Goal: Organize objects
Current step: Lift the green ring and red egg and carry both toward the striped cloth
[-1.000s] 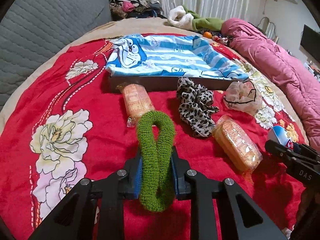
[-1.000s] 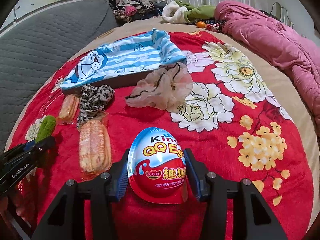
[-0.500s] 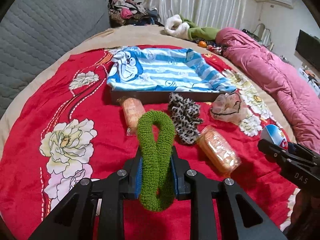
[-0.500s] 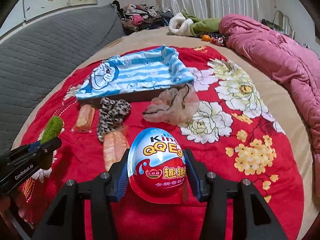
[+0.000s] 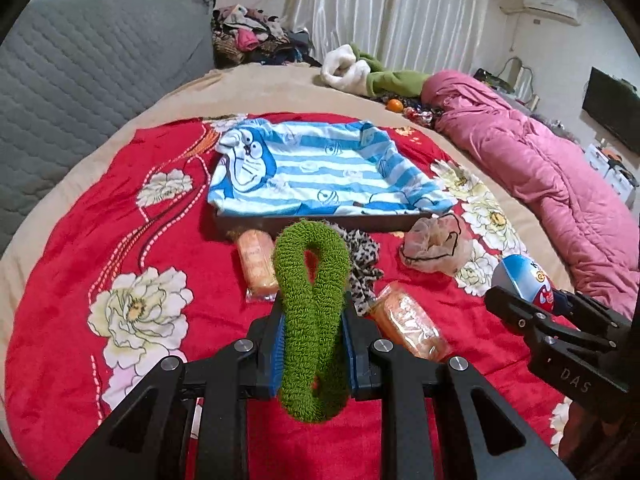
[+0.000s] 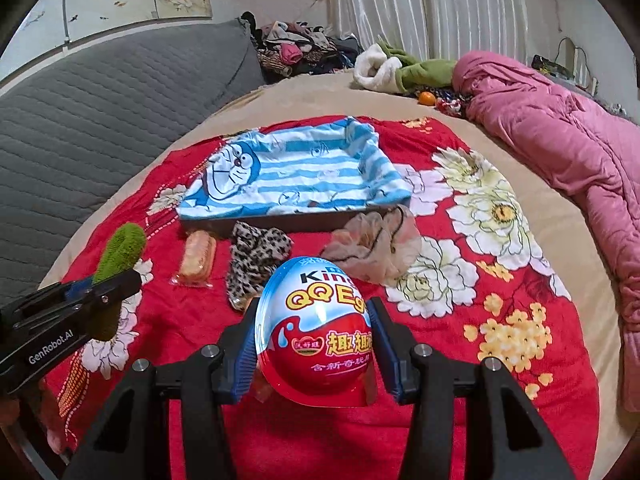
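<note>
Left gripper [image 5: 312, 344] clamped tight on a green fuzzy scrunchie [image 5: 310, 308], loop squeezed flat between the blue pads, upper end sticking up past the fingertips, lower end hanging below. Right gripper [image 6: 314, 344] about half open, pads pressed on both sides of a chocolate egg [image 6: 316, 332], blue-white top, red base, held clear of the bedding.

Loose items on the red floral blanket [image 5: 120, 240], all short of the tray:
- leopard-print scrunchie [image 6: 256, 260], centre, just in front of the tray's near wall;
- sheer beige scrunchie [image 6: 374, 254] with a dark band, to its right, touching the tray's front corner;
- wrapped orange snack [image 6: 196, 258], left of the leopard one, lying lengthwise;
- second wrapped snack [image 5: 410, 326], nearer the grippers, seen only from the left wrist view; the egg hides it from the right.

Shallow dark tray [image 6: 280, 222] lined with a blue-striped cartoon cloth [image 6: 288, 172] draped over its rim. Inside shows only cloth. The loose items lie between both grippers and the tray.

Surroundings: the blanket lies over a beige sheet [image 5: 260, 92]. Grey quilted headboard [image 6: 100, 120] on the left. Pink duvet [image 5: 540, 168] bunched along the right. Pile of clothes [image 6: 296, 48], a white and green plush bundle [image 6: 396, 68] and an orange [image 6: 427, 98] at the far end, pale curtains [image 6: 420, 4] behind.
</note>
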The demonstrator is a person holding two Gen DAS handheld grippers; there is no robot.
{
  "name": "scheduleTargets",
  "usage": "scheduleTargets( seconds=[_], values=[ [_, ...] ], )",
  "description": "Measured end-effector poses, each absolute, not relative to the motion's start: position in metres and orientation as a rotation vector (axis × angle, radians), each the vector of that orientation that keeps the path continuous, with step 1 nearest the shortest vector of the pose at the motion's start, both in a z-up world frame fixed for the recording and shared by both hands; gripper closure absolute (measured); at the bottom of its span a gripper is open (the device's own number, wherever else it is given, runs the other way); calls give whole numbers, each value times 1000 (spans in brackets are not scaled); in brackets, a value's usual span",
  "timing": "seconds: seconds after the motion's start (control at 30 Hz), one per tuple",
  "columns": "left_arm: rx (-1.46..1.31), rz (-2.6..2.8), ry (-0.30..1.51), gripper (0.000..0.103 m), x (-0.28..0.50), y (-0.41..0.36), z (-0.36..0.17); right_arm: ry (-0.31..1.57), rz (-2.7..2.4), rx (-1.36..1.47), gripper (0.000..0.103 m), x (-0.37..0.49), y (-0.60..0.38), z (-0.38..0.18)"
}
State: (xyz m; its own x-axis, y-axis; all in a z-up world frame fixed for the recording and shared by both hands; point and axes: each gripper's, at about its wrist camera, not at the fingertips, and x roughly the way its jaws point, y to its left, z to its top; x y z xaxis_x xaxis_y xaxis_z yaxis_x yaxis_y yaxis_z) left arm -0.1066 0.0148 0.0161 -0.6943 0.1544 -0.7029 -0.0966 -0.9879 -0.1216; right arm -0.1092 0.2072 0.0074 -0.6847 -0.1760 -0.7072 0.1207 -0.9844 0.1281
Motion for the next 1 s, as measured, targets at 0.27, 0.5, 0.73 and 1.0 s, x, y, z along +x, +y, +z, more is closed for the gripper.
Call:
scheduleTargets(
  seconds=[0.27,0.5,0.73,1.0],
  values=[
    [-1106,2817,-43,79,-108,20,36,-78,-2742,1111,52,-114,196,24],
    [-1077,2841,-37,79,-115,21,53,-59,-2744,1076,52,-120,185,37],
    [-1054,2864,-40,79,-125,18,64,-56,-2754,1041,52,-128,178,49],
    [-1004,2888,-53,79,-138,14,83,-27,-2770,971,52,-141,167,73]
  ],
)
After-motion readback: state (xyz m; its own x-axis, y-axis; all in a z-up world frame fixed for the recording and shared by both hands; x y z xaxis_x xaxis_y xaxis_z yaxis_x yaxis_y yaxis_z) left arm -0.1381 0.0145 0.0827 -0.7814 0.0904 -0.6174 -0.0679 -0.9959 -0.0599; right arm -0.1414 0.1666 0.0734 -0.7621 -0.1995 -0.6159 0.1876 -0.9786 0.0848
